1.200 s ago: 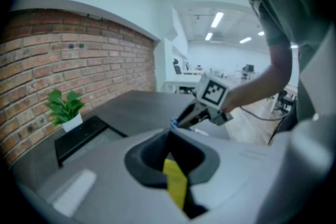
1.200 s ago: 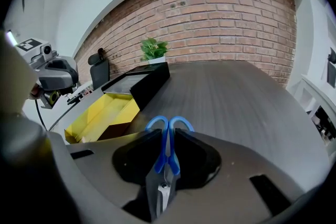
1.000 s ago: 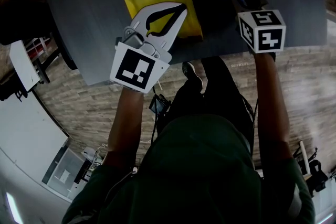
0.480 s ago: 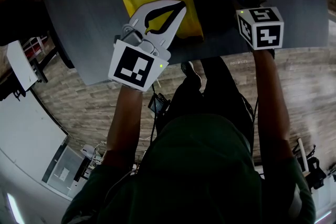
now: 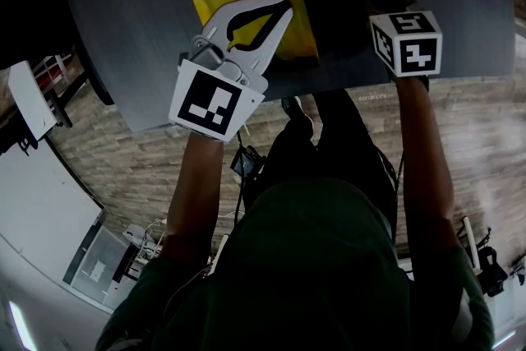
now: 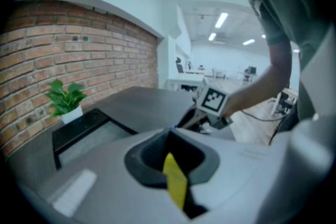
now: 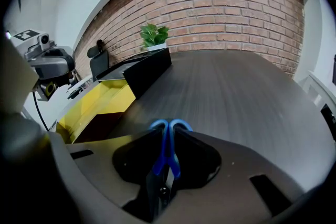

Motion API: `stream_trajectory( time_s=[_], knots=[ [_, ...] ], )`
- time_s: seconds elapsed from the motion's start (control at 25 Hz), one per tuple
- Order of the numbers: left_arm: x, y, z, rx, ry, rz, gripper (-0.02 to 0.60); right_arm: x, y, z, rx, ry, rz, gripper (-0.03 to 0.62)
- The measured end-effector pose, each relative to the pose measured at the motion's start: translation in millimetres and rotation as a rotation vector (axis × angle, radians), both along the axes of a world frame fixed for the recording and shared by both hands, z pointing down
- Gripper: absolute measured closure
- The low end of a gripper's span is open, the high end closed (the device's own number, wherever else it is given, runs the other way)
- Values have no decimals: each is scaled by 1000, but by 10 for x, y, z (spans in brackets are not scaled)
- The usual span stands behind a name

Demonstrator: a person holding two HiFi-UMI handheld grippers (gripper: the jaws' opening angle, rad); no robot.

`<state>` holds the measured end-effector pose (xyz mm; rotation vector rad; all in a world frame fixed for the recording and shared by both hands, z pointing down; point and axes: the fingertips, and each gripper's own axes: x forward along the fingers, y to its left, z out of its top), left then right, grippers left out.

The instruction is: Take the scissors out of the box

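The scissors point(image 7: 169, 153) were out of the box point(image 7: 92, 102) and held above the dark tabletop point(image 7: 236, 92), to the right of the box and clear of its yellow walls. Their two blue handle loops poked out ahead of the right tool point(image 7: 168, 136), whose jaws were closed tight on the neck just behind the loops. The blades ran back under the tool and could not be seen.

By the look of them they would be light and stiff, with smooth plastic handles that might swivel in a two-sided pinch, and blades that could swing apart if taken by one loop alone. The neck where both handles meet, near the pivot, seemed the soundest place to hold, and that is where the grip sat.

The left tool point(image 6: 170, 147) was closed on a thin yellow strip, apparently a wall or flap of the box, pinning the box in place.

In the head view both forearms reached forward over the near edge of the tabletop, the left forearm point(image 5: 197, 193) angled inward towards the box, the right forearm point(image 5: 419, 168) nearly straight, its tool well apart from the left one. A potted plant point(image 7: 154, 35) stood by the brick wall point(image 7: 220, 8) beyond.
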<state>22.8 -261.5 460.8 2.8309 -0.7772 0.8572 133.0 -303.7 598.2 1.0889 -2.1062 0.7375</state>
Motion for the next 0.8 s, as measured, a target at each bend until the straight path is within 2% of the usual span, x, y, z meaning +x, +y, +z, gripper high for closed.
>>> stream_trajectory(
  time_s=[0.48,0.8],
  knots=[
    [73,70,-99,22,3,-9,581,21,51,8,-8,-10,-28,517],
    [-21,167,-216,43,-6,-29,581,-12,137,-25,1,-2,-28,517]
  ],
)
